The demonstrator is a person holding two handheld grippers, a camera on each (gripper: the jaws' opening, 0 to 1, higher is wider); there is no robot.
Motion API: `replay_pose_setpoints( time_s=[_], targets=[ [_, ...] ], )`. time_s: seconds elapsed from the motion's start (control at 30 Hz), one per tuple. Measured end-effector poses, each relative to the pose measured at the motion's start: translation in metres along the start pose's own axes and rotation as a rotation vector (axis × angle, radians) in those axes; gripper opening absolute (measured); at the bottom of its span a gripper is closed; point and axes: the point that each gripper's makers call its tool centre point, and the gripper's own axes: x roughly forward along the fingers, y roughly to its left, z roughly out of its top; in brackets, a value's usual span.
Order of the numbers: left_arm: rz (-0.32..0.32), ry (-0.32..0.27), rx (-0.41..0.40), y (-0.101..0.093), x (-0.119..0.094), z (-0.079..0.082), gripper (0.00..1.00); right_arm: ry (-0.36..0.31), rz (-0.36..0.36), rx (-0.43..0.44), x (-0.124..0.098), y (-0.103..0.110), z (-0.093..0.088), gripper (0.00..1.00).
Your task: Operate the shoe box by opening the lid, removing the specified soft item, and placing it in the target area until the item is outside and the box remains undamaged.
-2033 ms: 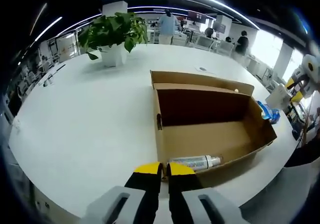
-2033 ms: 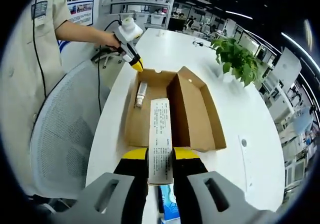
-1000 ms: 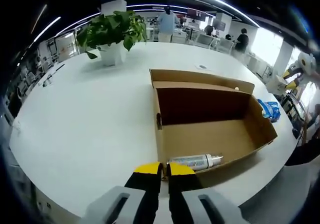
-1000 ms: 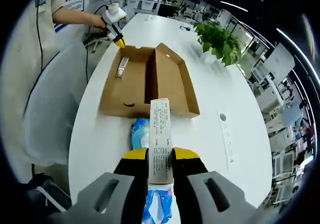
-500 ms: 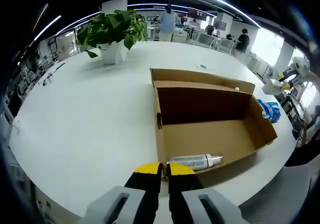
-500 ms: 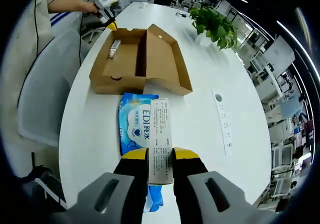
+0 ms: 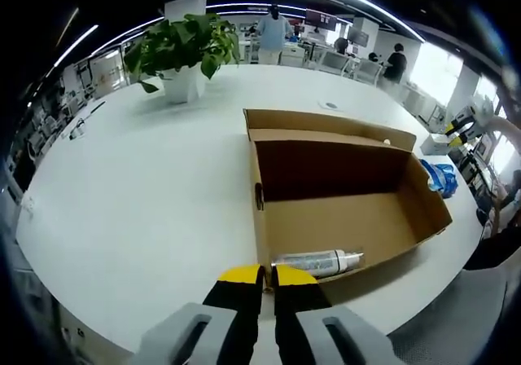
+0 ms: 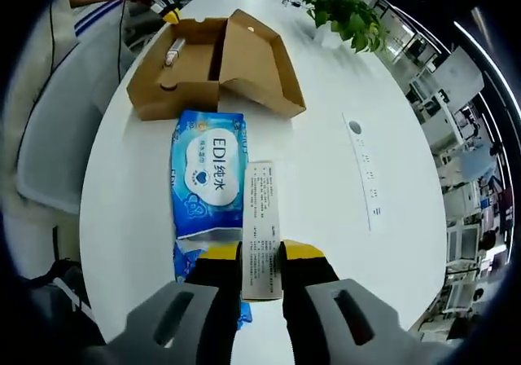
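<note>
The open cardboard shoe box [image 7: 342, 218] lies on the white table, its lid folded back flat. A small spray bottle [image 7: 317, 261] rests inside against the near wall. My left gripper [image 7: 260, 277] is shut and empty, just short of that wall. In the right gripper view, my right gripper [image 8: 260, 255] is shut on a slim white printed carton [image 8: 260, 218], held above the table. Below it lies a blue wet-wipe pack [image 8: 207, 173], outside the shoe box [image 8: 236, 63]. The left gripper [image 8: 167, 10] shows at the box's far end. The blue pack [image 7: 440, 178] lies beyond the box's right end.
A potted plant [image 7: 183, 51] stands at the far side of the table [image 7: 122, 178]. A grey mesh chair [image 8: 49, 145] sits at the table's edge beside a person's sleeve. A white strip [image 8: 364, 173] lies on the tabletop. People stand in the background.
My right gripper has drawn back from the box with the white carton, so the whole blue pack now shows beneath it. The left gripper has stayed still.
</note>
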Motion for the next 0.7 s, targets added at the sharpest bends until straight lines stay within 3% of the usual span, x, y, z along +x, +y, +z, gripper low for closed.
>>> replay_pose_setpoints(
  time_s=[0.63,0.7],
  targets=[
    [0.011,0.033,0.029,-0.001,0.001,0.000,0.04,0.105,0.030,0.016,0.034,-0.011,-0.062,0.16],
    [0.012,0.037,0.032,0.000,0.001,0.000,0.04,0.140,0.027,-0.001,0.036,-0.012,-0.073,0.16]
  ],
)
